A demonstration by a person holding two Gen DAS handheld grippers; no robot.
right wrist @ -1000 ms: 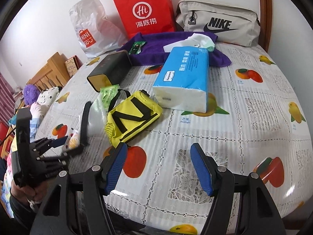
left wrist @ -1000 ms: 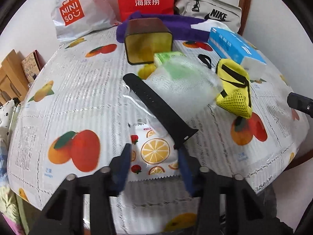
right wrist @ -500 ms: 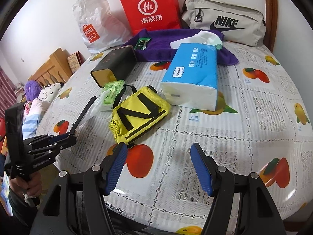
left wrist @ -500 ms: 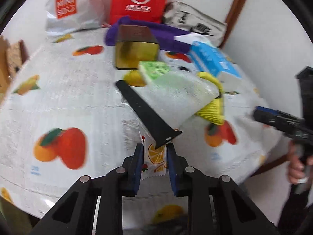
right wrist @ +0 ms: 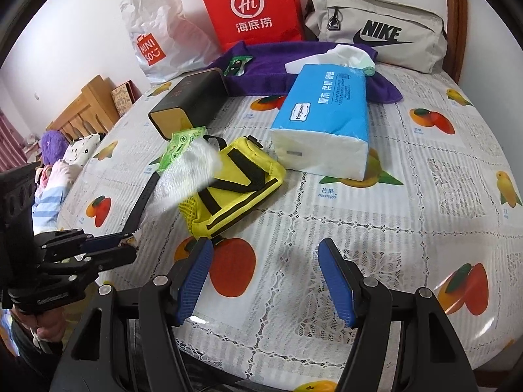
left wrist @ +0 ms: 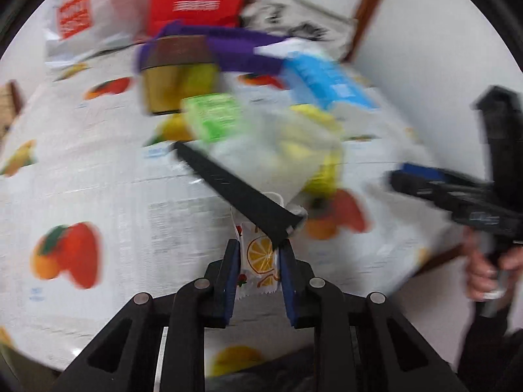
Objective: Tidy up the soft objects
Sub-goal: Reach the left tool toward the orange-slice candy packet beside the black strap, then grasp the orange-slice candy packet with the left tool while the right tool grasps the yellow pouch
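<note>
Fruit-print tabletop (right wrist: 376,228): left gripper (left wrist: 258,261) pinching orange-slice packet (left wrist: 260,254) (watch strap (left wrist: 235,189) at 12 o'clock, may snag); right gripper (right wrist: 264,277) spread.

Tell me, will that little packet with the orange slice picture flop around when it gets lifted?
Probably. The small orange-slice printed packet looks thin and flat, pinched between the pads of the left gripper, so it should bend easily. It seems light, since only its edge is held. The black strap and clear plastic bag lying over it might drag along.
</note>
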